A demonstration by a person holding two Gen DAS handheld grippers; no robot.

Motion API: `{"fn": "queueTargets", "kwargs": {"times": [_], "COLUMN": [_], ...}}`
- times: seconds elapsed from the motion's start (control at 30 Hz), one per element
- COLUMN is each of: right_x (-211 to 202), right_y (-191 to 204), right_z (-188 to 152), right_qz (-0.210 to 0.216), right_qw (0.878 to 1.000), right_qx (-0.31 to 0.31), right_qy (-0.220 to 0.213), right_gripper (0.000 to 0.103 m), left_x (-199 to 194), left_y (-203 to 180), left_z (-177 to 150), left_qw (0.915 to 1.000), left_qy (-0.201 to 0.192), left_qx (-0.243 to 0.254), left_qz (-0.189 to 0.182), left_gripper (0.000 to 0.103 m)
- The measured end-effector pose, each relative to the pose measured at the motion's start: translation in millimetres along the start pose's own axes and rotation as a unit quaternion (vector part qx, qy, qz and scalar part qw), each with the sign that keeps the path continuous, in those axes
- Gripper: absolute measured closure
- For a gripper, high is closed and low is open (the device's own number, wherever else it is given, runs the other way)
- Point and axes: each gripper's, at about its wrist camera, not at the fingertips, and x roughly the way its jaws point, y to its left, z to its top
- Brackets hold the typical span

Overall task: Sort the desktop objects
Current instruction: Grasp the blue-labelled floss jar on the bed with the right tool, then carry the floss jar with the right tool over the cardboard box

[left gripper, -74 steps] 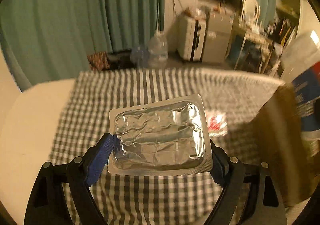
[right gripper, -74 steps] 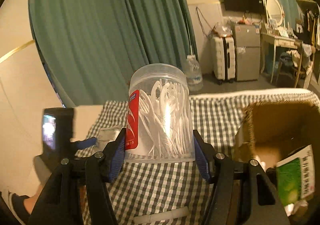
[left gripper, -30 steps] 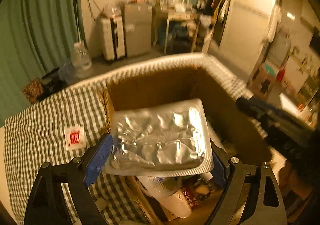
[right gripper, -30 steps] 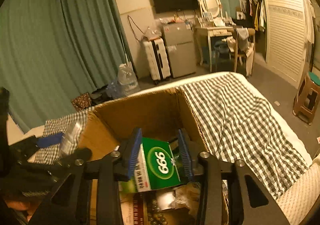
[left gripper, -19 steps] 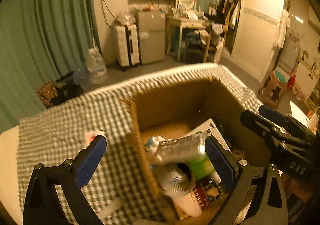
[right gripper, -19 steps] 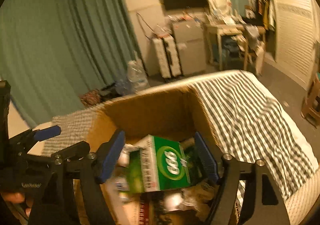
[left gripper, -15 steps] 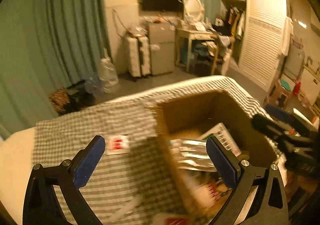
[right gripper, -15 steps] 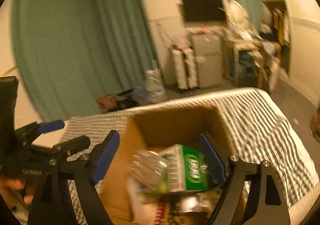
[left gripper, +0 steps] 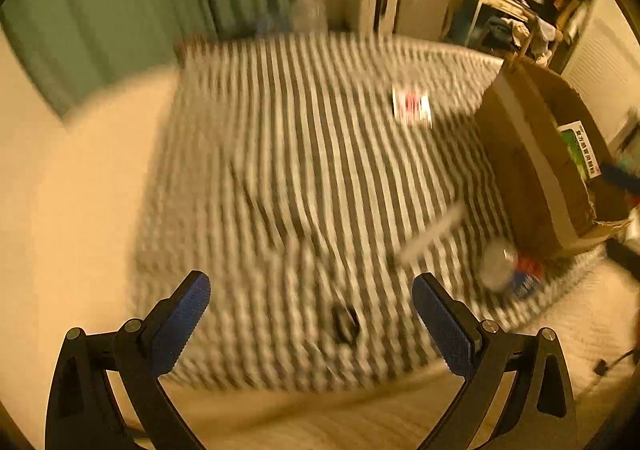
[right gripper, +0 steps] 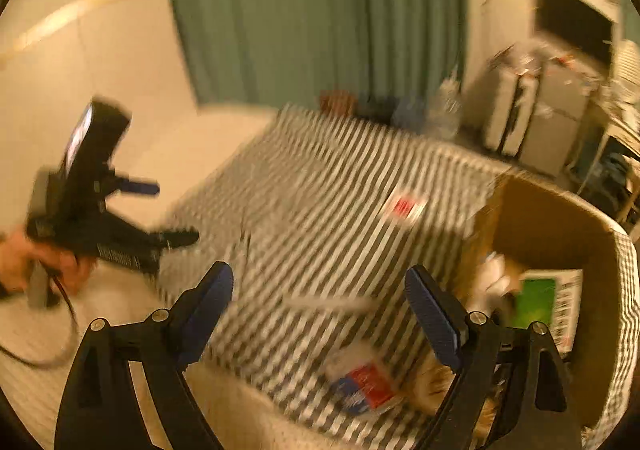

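Both views are motion-blurred. My left gripper [left gripper: 310, 306] is open and empty above the checked cloth [left gripper: 304, 169]. My right gripper [right gripper: 318, 302] is open and empty too. A cardboard box [left gripper: 532, 153] stands at the right with a green-and-white carton [left gripper: 580, 153] in it; the box [right gripper: 560, 234] and carton [right gripper: 544, 302] also show in the right wrist view. On the cloth lie a red-and-white packet [left gripper: 412, 105], a pale stick-like item [left gripper: 432, 234], a small dark item [left gripper: 346, 324] and a red, blue and white container [left gripper: 506, 268] by the box. The left gripper's body [right gripper: 100, 217] shows at the left of the right wrist view.
The cloth covers a pale bed or table [left gripper: 80, 189]. Green curtains [right gripper: 312, 9] hang behind. A suitcase and a small fridge [right gripper: 532, 117] stand at the back right, with bottles on the floor and a cluttered desk [left gripper: 516, 21].
Both grippers let go of their loads into the box: the foil pack and the floss-pick jar. Both opened and swung left, away from the box, over the cloth.
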Motion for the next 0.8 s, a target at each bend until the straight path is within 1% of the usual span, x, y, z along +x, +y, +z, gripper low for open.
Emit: {"fn": "queueTargets", "kwargs": {"times": [0.03, 0.07, 0.1, 0.13, 0.17, 0.23, 0.27, 0.33, 0.4, 0.43, 0.47, 0.5, 0.53, 0.57, 0.6, 0.67, 0.7, 0.73, 0.77, 0.8], "right_x": [13.6, 32.2, 44.1, 58.7, 69.1, 87.4, 101.0, 114.6, 134.4, 143.3, 148.7, 154.8, 161.1, 168.4, 176.9, 181.2, 177.5, 173.6, 167.1, 161.0], "right_y": [5.2, 11.3, 14.0, 16.4, 13.8, 5.2, 1.4, -1.8, -4.1, -1.6, 1.7, 3.3, 4.1, 4.1, -0.4, -9.0, -12.5, -15.4, -20.8, -26.0], "right_z": [-2.1, -7.7, -12.6, -19.3, -26.2, -34.0, -42.1, -54.5, -68.9, -77.3, -81.9, -87.0, -92.0, -98.2, -104.6, -108.2, -106.7, -104.3, -100.1, -96.8], "right_qz": [-0.004, -0.009, -0.011, -0.013, -0.018, -0.037, -0.053, -0.070, -0.076, -0.092, -0.118, -0.136, -0.149, -0.155, -0.154, -0.134, -0.117, -0.104, -0.085, -0.084], "right_qw": [1.000, 0.998, 0.996, 0.992, 0.989, 0.982, 0.975, 0.964, 0.949, 0.940, 0.933, 0.925, 0.917, 0.911, 0.909, 0.915, 0.920, 0.926, 0.936, 0.943], "right_qx": [-0.009, -0.020, -0.024, -0.030, -0.036, -0.045, -0.053, -0.066, -0.084, -0.106, -0.132, -0.149, -0.163, -0.174, -0.170, -0.152, -0.138, -0.124, -0.097, -0.079], "right_qy": [0.025, 0.062, 0.088, 0.120, 0.143, 0.179, 0.210, 0.246, 0.296, 0.310, 0.314, 0.322, 0.331, 0.340, 0.347, 0.347, 0.347, 0.342, 0.328, 0.311], "right_gripper": [0.015, 0.015, 0.015, 0.015, 0.015, 0.015, 0.015, 0.015, 0.015, 0.014, 0.014, 0.014, 0.014, 0.014, 0.014, 0.020, 0.025, 0.042, 0.042, 0.042], "left_x": [13.1, 25.0, 37.7, 48.7, 57.7, 76.3, 85.9, 104.5, 124.9, 135.7, 142.5, 146.7, 147.5, 146.7, 144.1, 138.4, 135.1, 132.4, 130.0, 126.1], "left_y": [3.0, 3.4, 1.7, -2.5, -7.2, -16.6, -19.4, -25.1, -27.0, -28.7, -30.4, -31.9, -32.4, -32.3, -31.3, -29.4, -29.3, -29.7, -30.1, -30.2], "left_z": [-2.5, -4.6, -6.3, -9.3, -11.1, -14.6, -16.3, -20.3, -26.0, -29.6, -31.6, -32.1, -30.9, -29.0, -26.6, -24.2, -23.7, -23.7, -23.9, -23.8], "left_qw": [0.9995, 0.9983, 0.9964, 0.9945, 0.9926, 0.9884, 0.9865, 0.9809, 0.9738, 0.9692, 0.9663, 0.9660, 0.9670, 0.9685, 0.9708, 0.9736, 0.9743, 0.9750, 0.9757, 0.9766], "left_qy": [0.028, 0.052, 0.077, 0.098, 0.115, 0.143, 0.156, 0.187, 0.222, 0.240, 0.251, 0.253, 0.250, 0.244, 0.235, 0.221, 0.216, 0.212, 0.209, 0.205], "left_qx": [-0.005, -0.007, -0.008, -0.002, 0.008, 0.025, 0.031, 0.034, 0.028, 0.026, 0.026, 0.027, 0.024, 0.021, 0.014, 0.005, 0.001, -0.001, -0.003, -0.003], "left_qz": [-0.015, -0.025, -0.034, -0.037, -0.039, -0.043, -0.041, -0.041, -0.042, -0.047, -0.050, -0.046, -0.044, -0.045, -0.048, -0.057, -0.063, -0.066, -0.066, -0.066], "left_gripper": [0.000, 0.000, 0.000, 0.000, 0.000, 0.003, 0.004, 0.008, 0.012, 0.019, 0.023, 0.025, 0.030, 0.039, 0.045, 0.076, 0.081, 0.092, 0.095, 0.097]}}
